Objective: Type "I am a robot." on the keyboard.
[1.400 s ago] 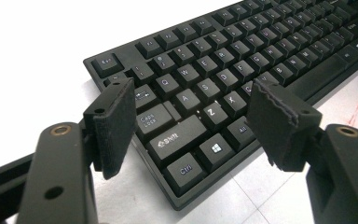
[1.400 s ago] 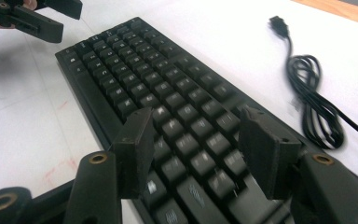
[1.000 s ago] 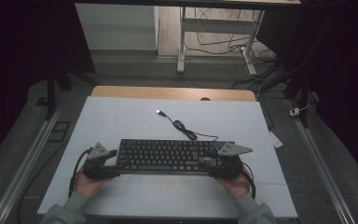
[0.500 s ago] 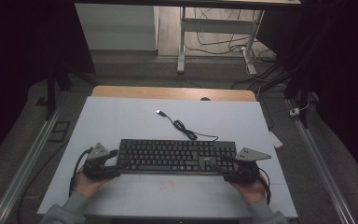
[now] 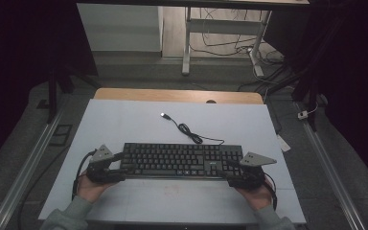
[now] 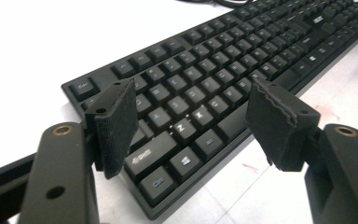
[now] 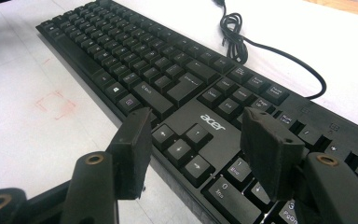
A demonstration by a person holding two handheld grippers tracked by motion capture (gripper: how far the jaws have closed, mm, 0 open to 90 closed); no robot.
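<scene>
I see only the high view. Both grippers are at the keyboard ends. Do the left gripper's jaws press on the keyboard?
Observer: No. In the left gripper view, the left gripper stands open above the keyboard corner, pads apart from the keys.
Operator: And the right one?
Observer: The right gripper is open too, jaws over the arrow keys.
Operator: Any marks on the table?
Observer: A faint red square is drawn on the table before the keyboard's front edge.

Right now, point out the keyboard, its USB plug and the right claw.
keyboard (image 5: 177,159), high view, middle of the key field.
USB plug (image 5: 163,115), high view, cable's free end.
right claw (image 7: 193,154), right gripper view, midway between its fingertips.
</scene>
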